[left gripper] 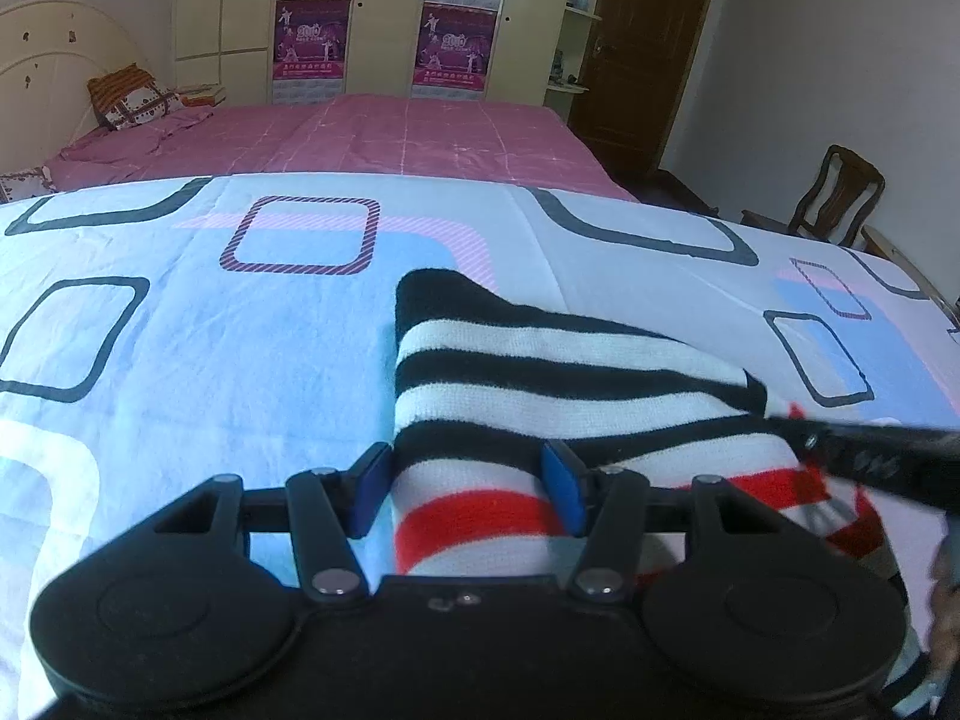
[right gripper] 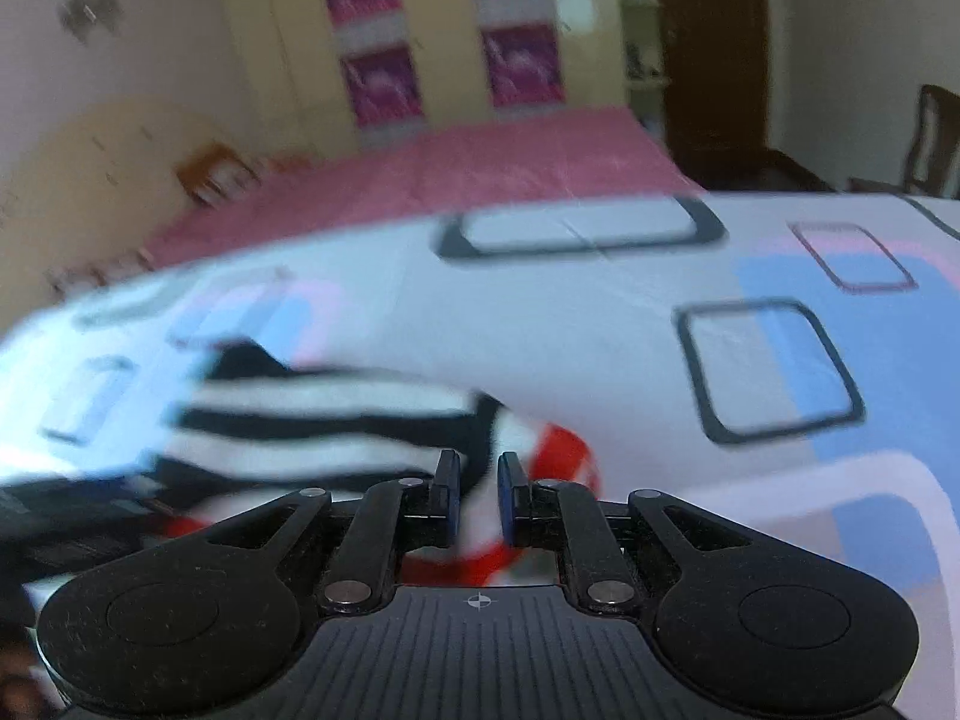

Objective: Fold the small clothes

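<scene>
A small knitted garment with black, white and red stripes lies on a light blue patterned sheet. My left gripper is open, its blue pads either side of the garment's near red-striped edge. In the left wrist view the right gripper's finger shows as a dark bar over the garment's right side. In the blurred right wrist view the garment lies left of centre. My right gripper has its jaws nearly closed with a narrow gap, and red and white cloth shows between and behind them.
A bed with a pink cover stands behind the work surface, with a pillow at its left. A wardrobe with posters, a dark door and a wooden chair are further back.
</scene>
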Demonstrator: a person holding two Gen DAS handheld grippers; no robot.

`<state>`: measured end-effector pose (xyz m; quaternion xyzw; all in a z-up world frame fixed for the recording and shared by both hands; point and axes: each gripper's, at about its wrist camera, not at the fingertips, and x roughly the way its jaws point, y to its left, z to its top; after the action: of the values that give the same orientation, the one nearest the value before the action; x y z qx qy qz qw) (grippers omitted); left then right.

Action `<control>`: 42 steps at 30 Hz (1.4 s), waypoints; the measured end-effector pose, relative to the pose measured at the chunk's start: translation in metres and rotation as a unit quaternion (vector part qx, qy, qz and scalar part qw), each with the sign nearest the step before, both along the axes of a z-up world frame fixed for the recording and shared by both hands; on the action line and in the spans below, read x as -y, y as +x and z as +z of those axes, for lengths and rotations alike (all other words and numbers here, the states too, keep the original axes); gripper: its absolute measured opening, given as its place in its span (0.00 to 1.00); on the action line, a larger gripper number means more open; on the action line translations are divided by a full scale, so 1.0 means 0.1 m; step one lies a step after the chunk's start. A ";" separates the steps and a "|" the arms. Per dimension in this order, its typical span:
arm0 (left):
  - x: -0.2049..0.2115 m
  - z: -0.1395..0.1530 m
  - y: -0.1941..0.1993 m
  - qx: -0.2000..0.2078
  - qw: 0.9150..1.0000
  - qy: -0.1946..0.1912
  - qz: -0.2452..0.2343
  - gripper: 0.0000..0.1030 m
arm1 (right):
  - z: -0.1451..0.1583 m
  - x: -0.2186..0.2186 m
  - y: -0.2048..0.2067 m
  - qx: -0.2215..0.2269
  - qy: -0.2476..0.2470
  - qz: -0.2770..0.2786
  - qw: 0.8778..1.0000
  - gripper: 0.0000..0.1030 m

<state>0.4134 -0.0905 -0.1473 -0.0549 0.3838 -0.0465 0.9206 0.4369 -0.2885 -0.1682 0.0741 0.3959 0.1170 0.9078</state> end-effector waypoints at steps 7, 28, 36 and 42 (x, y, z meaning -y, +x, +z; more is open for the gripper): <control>-0.06 0.04 -0.03 -0.003 1.000 -0.009 0.007 0.57 | -0.01 0.11 -0.04 0.002 0.017 -0.006 1.000 0.11; -0.12 0.08 -0.58 0.008 1.000 -0.020 -0.014 0.61 | 0.13 0.03 -0.77 0.026 -0.019 0.048 0.998 0.12; -0.15 0.19 -0.69 0.000 1.000 -0.027 -0.007 0.59 | 0.15 0.24 -0.79 0.012 0.045 0.019 0.999 0.12; -0.16 0.26 -0.94 0.006 0.999 -0.032 -0.010 0.59 | 0.36 0.34 -1.15 0.030 0.043 0.032 0.998 0.12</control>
<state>0.3194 -0.0748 -0.1215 -0.0800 0.3776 -0.0682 0.9200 0.3220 -0.3224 -0.1322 0.0968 0.3651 0.1651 0.9111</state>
